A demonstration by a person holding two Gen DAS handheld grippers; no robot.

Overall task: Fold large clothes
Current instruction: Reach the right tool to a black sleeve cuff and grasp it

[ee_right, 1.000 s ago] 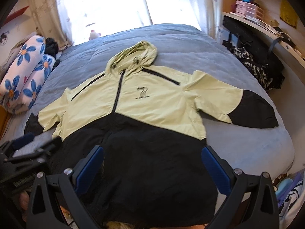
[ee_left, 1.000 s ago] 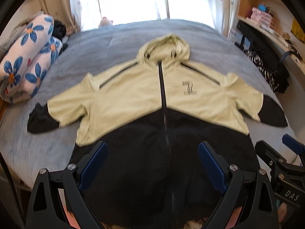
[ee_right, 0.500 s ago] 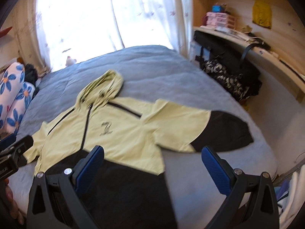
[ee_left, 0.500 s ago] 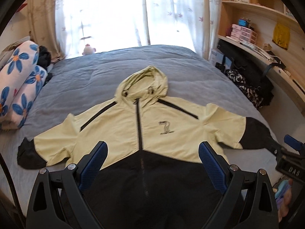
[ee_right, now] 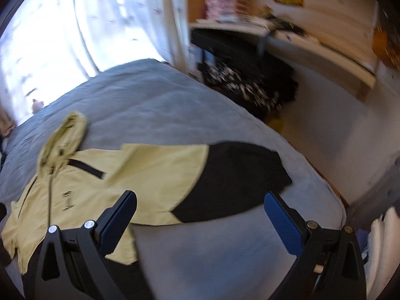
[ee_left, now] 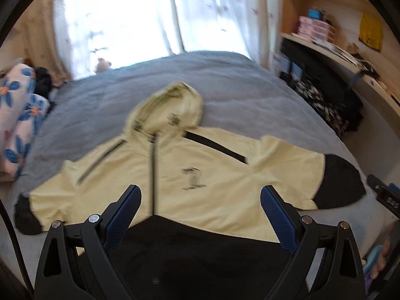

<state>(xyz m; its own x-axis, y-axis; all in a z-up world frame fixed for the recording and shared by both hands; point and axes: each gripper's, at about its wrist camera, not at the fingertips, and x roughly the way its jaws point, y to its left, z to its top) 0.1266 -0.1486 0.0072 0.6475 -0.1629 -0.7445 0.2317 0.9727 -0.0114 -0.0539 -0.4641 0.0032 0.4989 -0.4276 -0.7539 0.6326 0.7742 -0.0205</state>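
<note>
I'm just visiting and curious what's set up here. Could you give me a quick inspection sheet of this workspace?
Surface: bed with a grey cover, jacket lying on it.
Job's things: yellow-and-black hooded jacket spread flat, front up, zipper closed, sleeves out to the sides.
Clutter: floral pillows at the bed's left edge; dark patterned clothes beside the bed.
Grippers: left gripper open above the jacket's body; right gripper open near the black-cuffed sleeve.
Cables: nothing seen.
Surroundings: curtained window, wooden shelves.

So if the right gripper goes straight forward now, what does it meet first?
Probably the black sleeve end of the jacket, spread on the bed. The right gripper is open and holds nothing; depth is unclear.
</note>
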